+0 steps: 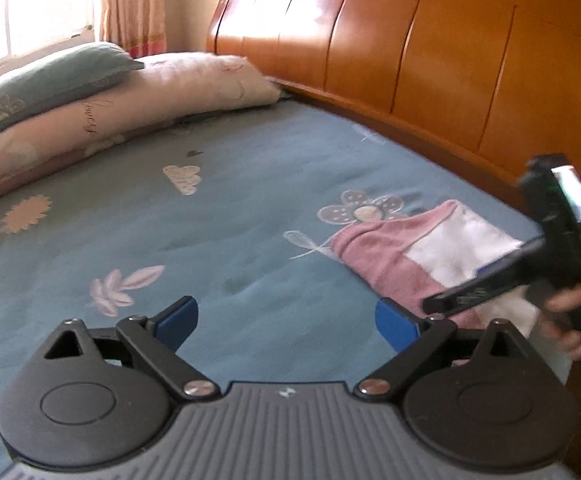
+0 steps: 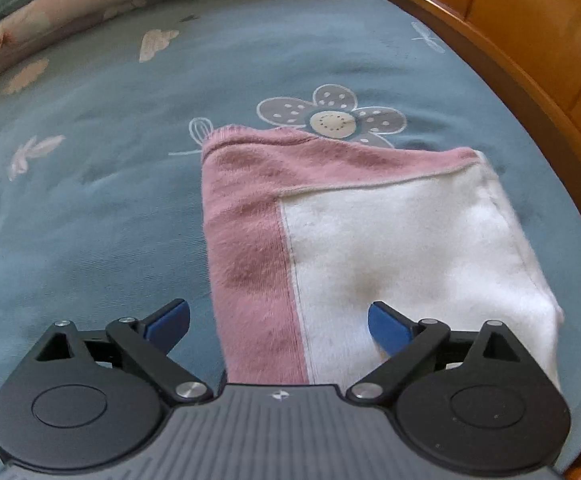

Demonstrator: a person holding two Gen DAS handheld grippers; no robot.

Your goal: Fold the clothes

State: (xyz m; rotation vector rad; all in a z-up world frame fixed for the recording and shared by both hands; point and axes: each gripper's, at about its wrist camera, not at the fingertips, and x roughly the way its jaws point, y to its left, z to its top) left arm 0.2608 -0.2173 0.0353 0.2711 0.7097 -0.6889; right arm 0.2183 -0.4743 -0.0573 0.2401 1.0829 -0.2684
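Observation:
A folded pink and white cloth (image 2: 370,232) lies flat on the blue bed sheet (image 2: 90,220), close to the wooden headboard. My right gripper (image 2: 278,322) hovers open just above its near edge, one blue pad over the sheet and the other over the white part, holding nothing. In the left wrist view the same cloth (image 1: 402,256) lies at the right, with the right gripper's black body (image 1: 530,256) and a hand (image 1: 566,320) above it. My left gripper (image 1: 286,320) is open over bare sheet to the left of the cloth.
Two pillows (image 1: 110,96) are stacked at the far left of the bed, under a bright window with a curtain (image 1: 130,4). The orange wooden headboard (image 1: 430,60) runs along the right side. The sheet (image 1: 170,240) carries flower and leaf prints.

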